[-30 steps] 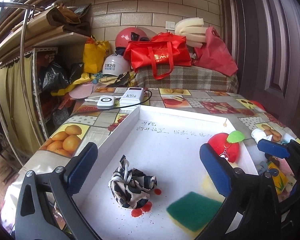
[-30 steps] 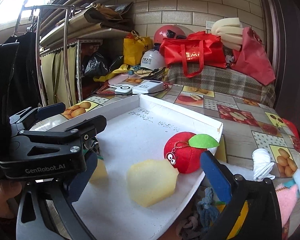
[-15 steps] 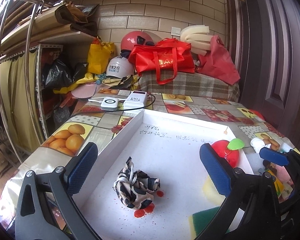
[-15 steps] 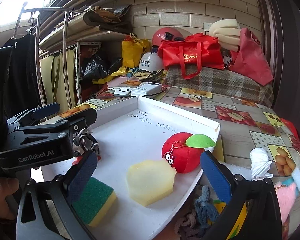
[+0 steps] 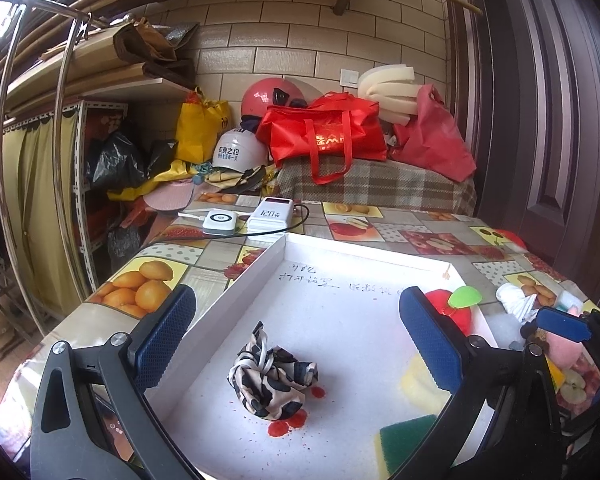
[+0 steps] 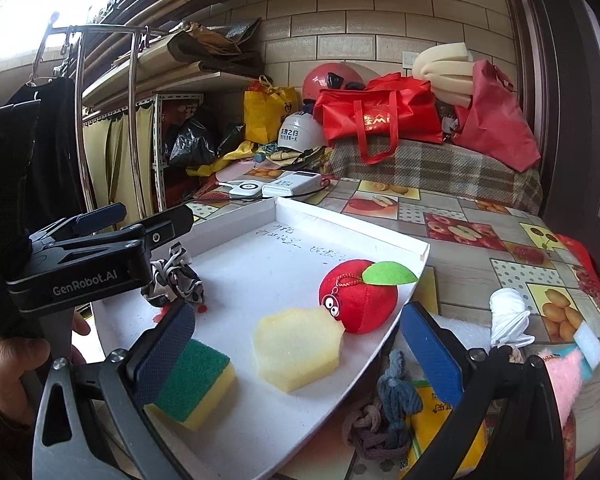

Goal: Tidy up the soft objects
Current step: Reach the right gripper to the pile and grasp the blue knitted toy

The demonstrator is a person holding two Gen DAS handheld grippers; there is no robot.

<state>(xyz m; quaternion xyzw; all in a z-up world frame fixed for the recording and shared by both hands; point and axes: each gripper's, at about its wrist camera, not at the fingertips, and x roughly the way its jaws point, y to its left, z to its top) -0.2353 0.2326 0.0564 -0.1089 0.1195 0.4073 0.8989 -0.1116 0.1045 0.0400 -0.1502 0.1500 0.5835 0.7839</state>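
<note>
A white tray (image 5: 340,280) (image 6: 244,272) holds a black-and-white patterned cloth (image 5: 272,380) (image 6: 176,280), a green-and-yellow sponge (image 5: 408,444) (image 6: 196,384), a pale yellow foam piece (image 6: 296,348) (image 5: 420,388) and a red plush apple (image 6: 356,296) (image 5: 452,308). My left gripper (image 5: 296,344) is open and empty above the cloth. My right gripper (image 6: 296,360) is open and empty, above the foam piece at the tray's near right edge. The left gripper's body (image 6: 92,264) shows in the right wrist view.
Right of the tray lie a white rolled cloth (image 6: 508,316), a pink plush (image 6: 564,376), knotted cords (image 6: 384,412) and a yellow packet (image 6: 440,428). Two white power banks (image 5: 248,216) sit behind the tray. Bags and helmets (image 5: 324,136) pile at the back.
Both grippers have drawn back and risen a little, open throughout. The green sponge lies in the tray and is now fully visible in the right wrist view.
</note>
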